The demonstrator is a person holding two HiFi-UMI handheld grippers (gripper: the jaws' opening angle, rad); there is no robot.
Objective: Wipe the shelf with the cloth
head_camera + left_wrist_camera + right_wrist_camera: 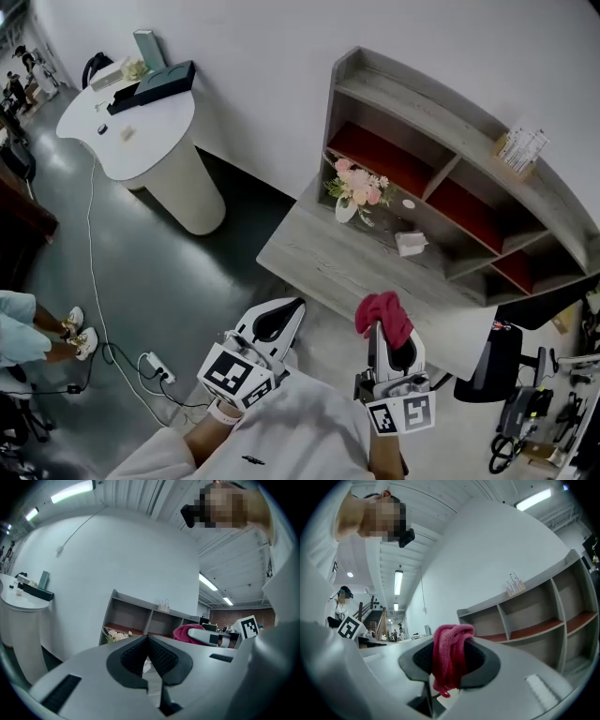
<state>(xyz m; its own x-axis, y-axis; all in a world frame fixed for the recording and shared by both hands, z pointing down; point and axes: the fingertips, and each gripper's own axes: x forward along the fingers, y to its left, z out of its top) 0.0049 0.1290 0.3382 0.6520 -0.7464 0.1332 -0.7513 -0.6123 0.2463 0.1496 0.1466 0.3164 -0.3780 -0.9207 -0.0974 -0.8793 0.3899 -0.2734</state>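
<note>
Cloth (383, 312), a deep pink terry wad, sits bunched and doubled over between my right gripper's (386, 332) clenched jaws, a loose tail hanging below, well apart from the grey shelf (441, 111). My left gripper (284, 312) is pressed closed on nothing.
</note>
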